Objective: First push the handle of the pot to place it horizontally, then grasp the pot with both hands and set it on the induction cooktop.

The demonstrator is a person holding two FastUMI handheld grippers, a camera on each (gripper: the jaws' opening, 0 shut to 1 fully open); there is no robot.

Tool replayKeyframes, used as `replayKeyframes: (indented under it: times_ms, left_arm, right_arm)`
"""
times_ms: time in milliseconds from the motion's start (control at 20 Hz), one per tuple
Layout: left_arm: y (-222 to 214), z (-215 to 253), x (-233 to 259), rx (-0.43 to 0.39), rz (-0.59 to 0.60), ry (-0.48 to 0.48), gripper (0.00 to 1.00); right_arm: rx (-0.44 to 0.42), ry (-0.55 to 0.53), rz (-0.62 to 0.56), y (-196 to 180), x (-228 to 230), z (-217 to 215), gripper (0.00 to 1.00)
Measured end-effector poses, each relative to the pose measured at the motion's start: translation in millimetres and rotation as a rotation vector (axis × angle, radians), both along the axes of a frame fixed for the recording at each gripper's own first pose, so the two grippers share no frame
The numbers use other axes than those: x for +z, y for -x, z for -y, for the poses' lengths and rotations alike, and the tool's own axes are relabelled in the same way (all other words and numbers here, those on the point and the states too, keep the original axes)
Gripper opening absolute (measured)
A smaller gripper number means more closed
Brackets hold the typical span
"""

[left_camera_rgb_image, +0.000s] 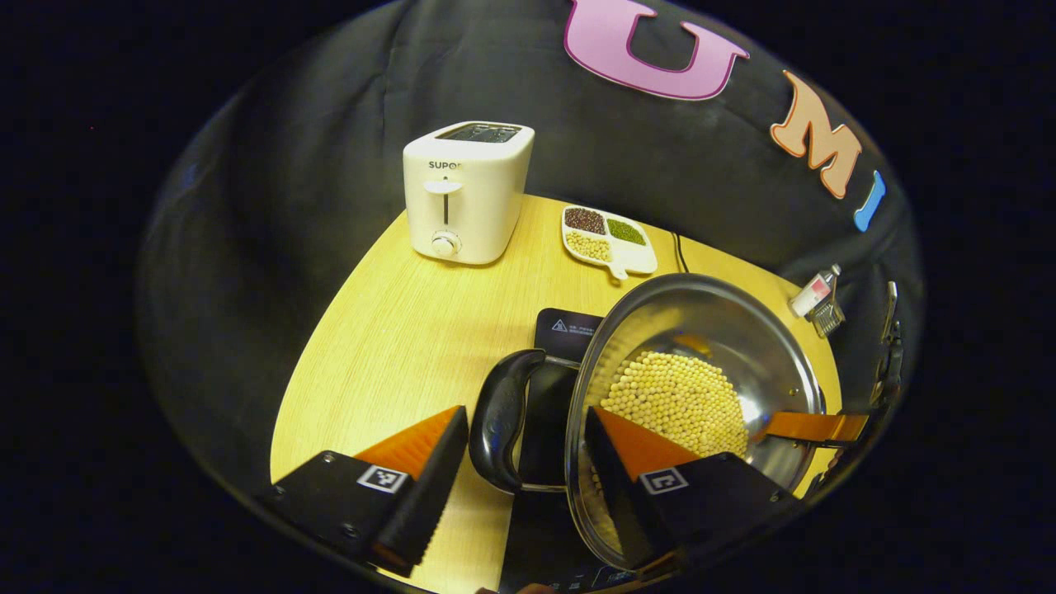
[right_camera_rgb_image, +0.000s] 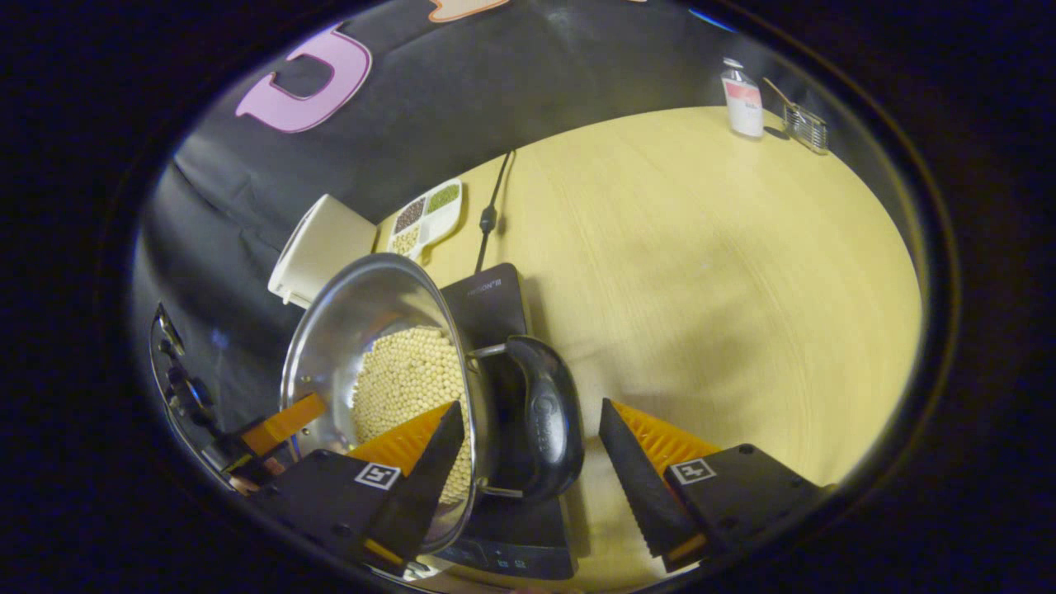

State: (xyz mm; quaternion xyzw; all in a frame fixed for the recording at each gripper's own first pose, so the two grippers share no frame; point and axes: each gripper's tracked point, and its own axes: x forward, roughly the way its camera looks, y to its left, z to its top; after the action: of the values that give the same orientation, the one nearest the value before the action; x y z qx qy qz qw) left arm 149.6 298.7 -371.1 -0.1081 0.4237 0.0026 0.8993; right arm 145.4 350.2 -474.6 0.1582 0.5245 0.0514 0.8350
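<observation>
- Currently, the left gripper (left_camera_rgb_image: 525,462) is spread wide; one finger stands outside the pot's near handle (left_camera_rgb_image: 499,419), the other stands inside the pot (left_camera_rgb_image: 689,371), on the soybeans (left_camera_rgb_image: 678,400).
- The near handle and the pot rim lie between the two fingers. Neither finger presses on them.
- The pot is over the black cooktop (left_camera_rgb_image: 568,330), which lies directly ahead of the left gripper; whether its base touches the cooktop cannot be told.
- Beyond the pot, in the left gripper view, an orange finger of the other gripper (left_camera_rgb_image: 813,426) reaches in at the far rim.
- Farther ahead stand a white toaster (left_camera_rgb_image: 466,191) and a divided dish (left_camera_rgb_image: 609,235) of beans. A small bottle (left_camera_rgb_image: 813,293) stands off to the right.
- The right gripper (right_camera_rgb_image: 528,458) is likewise spread wide; its left finger stands inside the pot (right_camera_rgb_image: 371,330), its right finger stands outside the black handle (right_camera_rgb_image: 544,417), apart from it.
- That handle and the rim beside it lie between the right gripper's fingers, unclamped.
- In the right gripper view the cooktop (right_camera_rgb_image: 487,301) extends ahead from under the pot, and its cord (right_camera_rgb_image: 488,219) runs away toward the wall.
- The wooden table (right_camera_rgb_image: 701,289) spreads to the right of the right gripper, with the bottle (right_camera_rgb_image: 742,103) at its far edge.
</observation>
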Motion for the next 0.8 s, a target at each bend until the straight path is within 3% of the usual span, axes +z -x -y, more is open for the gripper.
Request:
replayKeyframes:
  times_ms: [50, 100, 150, 200, 250, 400, 500, 550, 650, 700, 750, 800]
  left_arm:
    - [0, -5, 7, 0.028, 0.025, -0.014, 0.93]
    - [0, -15, 14, 0.068, 0.047, -0.048, 0.93]
    - [2, -22, 22, 0.092, 0.070, -0.078, 0.98]
    - [3, -23, 31, 0.111, 0.092, -0.095, 0.98]
    - [3, -26, 40, 0.130, 0.116, -0.116, 0.98]
    - [12, -25, 72, 0.157, 0.183, -0.173, 0.98]
    - [24, -16, 95, 0.178, 0.217, -0.197, 0.97]
    - [32, -10, 109, 0.189, 0.234, -0.207, 0.97]
    - [45, 9, 134, 0.216, 0.278, -0.239, 0.97]
    - [52, 18, 149, 0.235, 0.304, -0.258, 0.97]
    - [58, 31, 165, 0.255, 0.334, -0.275, 1.00]
    - [63, 46, 180, 0.276, 0.367, -0.287, 0.97]
  right_arm:
    - [0.000, 0.004, 0.011, 1, 6, 6, 0.94]
    - [-0.001, 0.009, 0.024, 3, 12, 13, 1.00]
    - [-0.009, 0.012, 0.043, 2, 20, 20, 0.94]
    - [-0.018, -0.001, 0.061, 2, 31, 24, 0.94]
    - [-0.030, -0.012, 0.075, 3, 40, 29, 1.00]
    - [-0.055, -0.037, 0.130, 1, 68, 50, 0.94]
    - [-0.062, -0.050, 0.170, 2, 87, 69, 0.93]
    - [-0.056, -0.051, 0.193, 2, 97, 80, 1.00]
    - [-0.031, -0.028, 0.253, 5, 119, 114, 1.00]
    - [-0.010, -0.007, 0.284, 8, 129, 131, 0.92]
    - [0.013, 0.014, 0.316, 9, 140, 150, 1.00]
    - [0.037, 0.031, 0.349, 12, 153, 167, 1.00]
